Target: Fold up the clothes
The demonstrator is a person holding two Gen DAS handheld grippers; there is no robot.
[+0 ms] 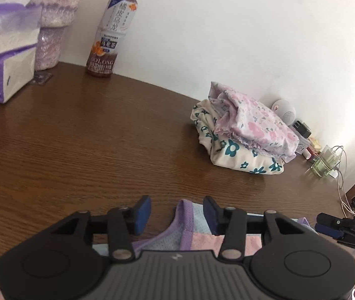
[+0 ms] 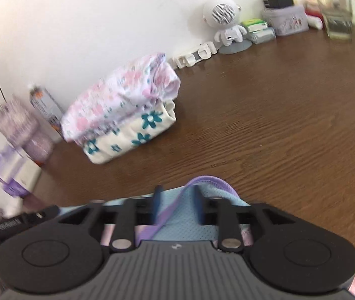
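Observation:
A small garment of light blue mesh and pink panels with purple trim (image 1: 186, 227) lies on the brown wooden table (image 1: 102, 137), right under both grippers. In the left wrist view my left gripper (image 1: 177, 212) stands open, its blue pads apart on either side of a purple-edged strap, with neither pad pressing on it. In the right wrist view my right gripper (image 2: 177, 206) is open too; a purple strap loop of the same garment (image 2: 210, 185) pokes out between and beyond its fingers. A stack of two folded floral clothes (image 1: 245, 135) (image 2: 122, 115) sits by the wall.
An oolong tea bottle (image 1: 112, 30) and purple tissue packs (image 1: 2, 57) stand at the back left. A white round speaker figure (image 2: 223, 22), small boxes, a glass container (image 1: 326, 161) and a thin cable (image 1: 340, 187) line the wall at the right.

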